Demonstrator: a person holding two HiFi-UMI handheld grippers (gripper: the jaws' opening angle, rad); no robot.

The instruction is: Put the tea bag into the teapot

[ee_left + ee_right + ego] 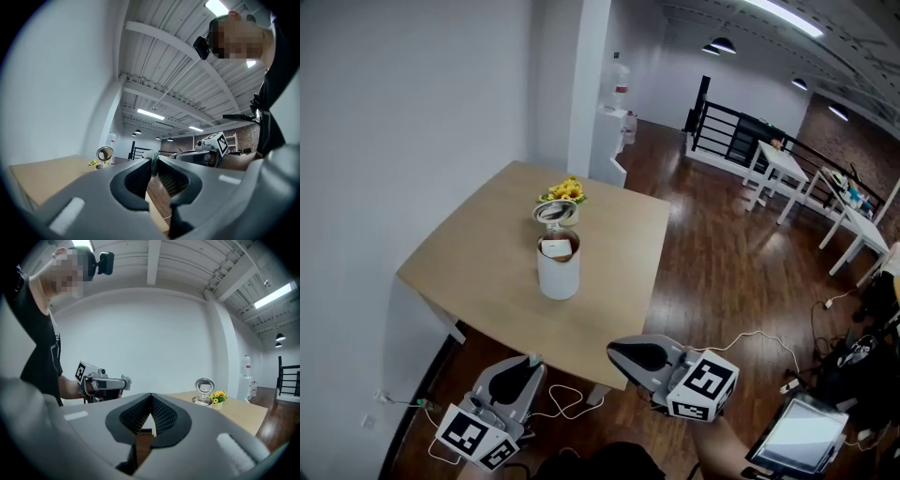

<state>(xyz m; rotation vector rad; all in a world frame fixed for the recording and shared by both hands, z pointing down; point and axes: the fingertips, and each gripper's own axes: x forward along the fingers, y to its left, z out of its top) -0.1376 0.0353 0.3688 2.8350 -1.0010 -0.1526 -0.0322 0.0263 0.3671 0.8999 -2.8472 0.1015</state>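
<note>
White teapot [559, 272], yellow flowers [567, 189], tan table [478, 272], green-white tea bag [153, 167].

I'm in an open office or lab. Far off stand white desks [778, 165], a black railing [727, 127] and a water dispenser [616, 131].

The left gripper's [153, 165] jaws pinch a small green-white scrap, perhaps the tea bag [153, 161]; the teapot [104, 154] stands far off on the worktop [44, 177].
</note>
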